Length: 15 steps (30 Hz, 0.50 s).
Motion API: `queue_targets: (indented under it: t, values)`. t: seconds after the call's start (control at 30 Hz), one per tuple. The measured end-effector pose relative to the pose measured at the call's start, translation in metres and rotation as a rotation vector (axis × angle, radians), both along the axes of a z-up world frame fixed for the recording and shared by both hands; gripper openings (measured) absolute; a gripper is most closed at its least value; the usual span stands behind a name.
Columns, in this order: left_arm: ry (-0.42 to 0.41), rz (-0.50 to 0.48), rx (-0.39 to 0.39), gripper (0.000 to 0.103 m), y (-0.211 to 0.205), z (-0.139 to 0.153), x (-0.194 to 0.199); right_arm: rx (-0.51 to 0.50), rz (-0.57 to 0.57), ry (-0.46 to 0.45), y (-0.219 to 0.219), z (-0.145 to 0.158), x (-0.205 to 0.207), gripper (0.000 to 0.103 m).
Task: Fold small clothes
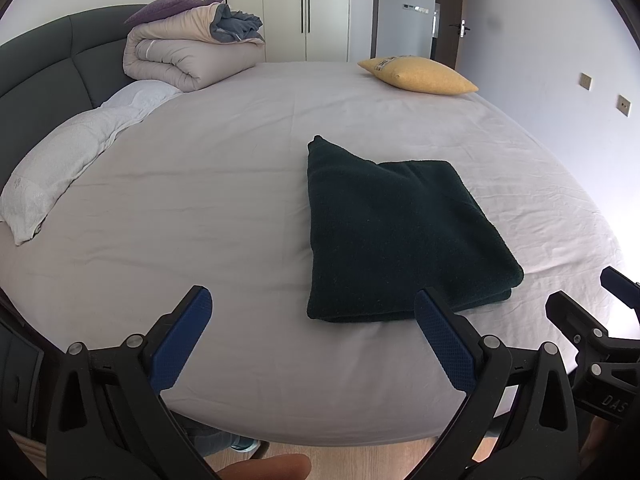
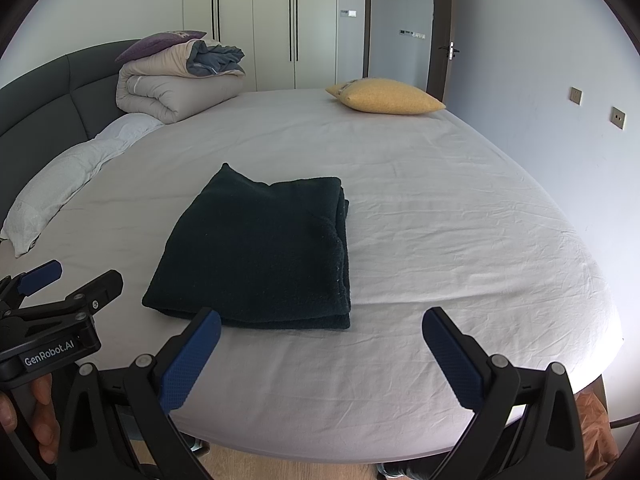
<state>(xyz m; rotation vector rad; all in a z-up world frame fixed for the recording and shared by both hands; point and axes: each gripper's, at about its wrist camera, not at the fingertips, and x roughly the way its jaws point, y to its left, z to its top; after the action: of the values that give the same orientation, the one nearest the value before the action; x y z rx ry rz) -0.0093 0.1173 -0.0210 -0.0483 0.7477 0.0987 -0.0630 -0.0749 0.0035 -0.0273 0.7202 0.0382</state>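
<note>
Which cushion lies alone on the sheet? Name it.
The yellow cushion, at the far right corner of the bed. The purple cushion sits on top of the rolled duvet by the headboard.

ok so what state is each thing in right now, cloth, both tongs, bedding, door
dark cloth: folded, lying flat on the bed sheet
left tongs: open, holding nothing, short of the cloth's near edge
right tongs: open, holding nothing
duvet: rolled up by the headboard, purple cushion on top
yellow cushion: lying at the far edge of the bed
door: open
</note>
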Motion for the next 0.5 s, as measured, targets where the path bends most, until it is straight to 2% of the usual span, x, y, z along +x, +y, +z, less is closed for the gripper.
queue_targets:
  t: [0.5]
  values:
    - [0.015,0.009,-0.005,0.103,0.0052,-0.0046,0.0019,0.006,0.005,0.012,0.0000,-0.0044,-0.0014,0.103]
